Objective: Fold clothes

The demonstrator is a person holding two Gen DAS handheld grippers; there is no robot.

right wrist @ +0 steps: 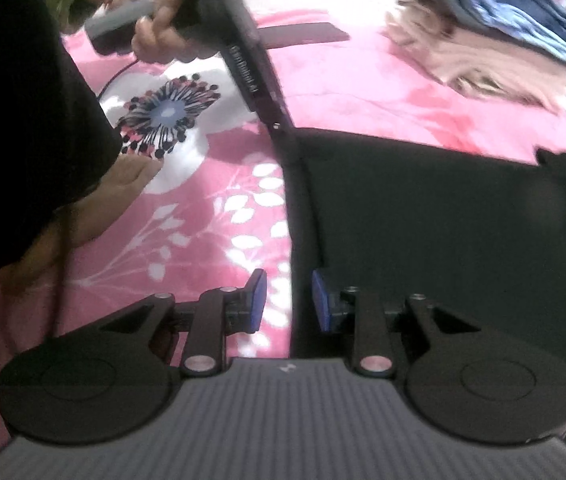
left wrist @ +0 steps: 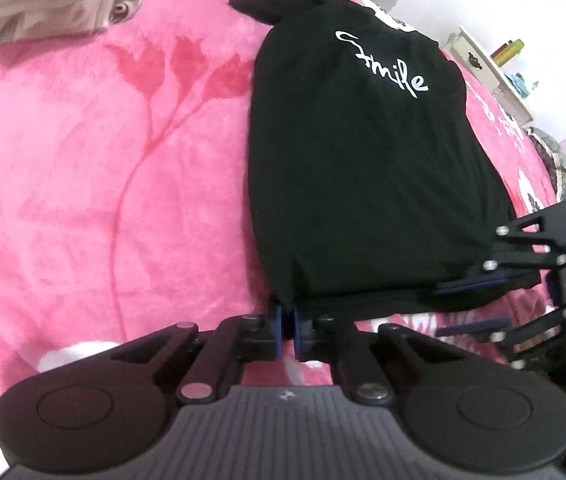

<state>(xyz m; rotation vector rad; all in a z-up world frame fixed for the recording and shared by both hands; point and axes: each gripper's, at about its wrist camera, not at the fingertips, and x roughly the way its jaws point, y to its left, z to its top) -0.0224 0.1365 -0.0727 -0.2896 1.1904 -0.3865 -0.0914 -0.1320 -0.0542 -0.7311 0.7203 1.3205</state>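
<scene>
Black shirt on pink blanket; left hand-held gripper pinches hem corner, right hand-held gripper parted astride edge.

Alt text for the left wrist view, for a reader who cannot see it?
The left gripper is shut on the near corner of a partly folded black T-shirt with white script lettering, spread on a pink floral blanket. The right gripper is at the shirt's other near corner.

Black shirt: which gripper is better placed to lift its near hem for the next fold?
Left, probably. The left gripper is shut on the black shirt at its hem corner; the right gripper straddles the hem, pads apart.
</scene>
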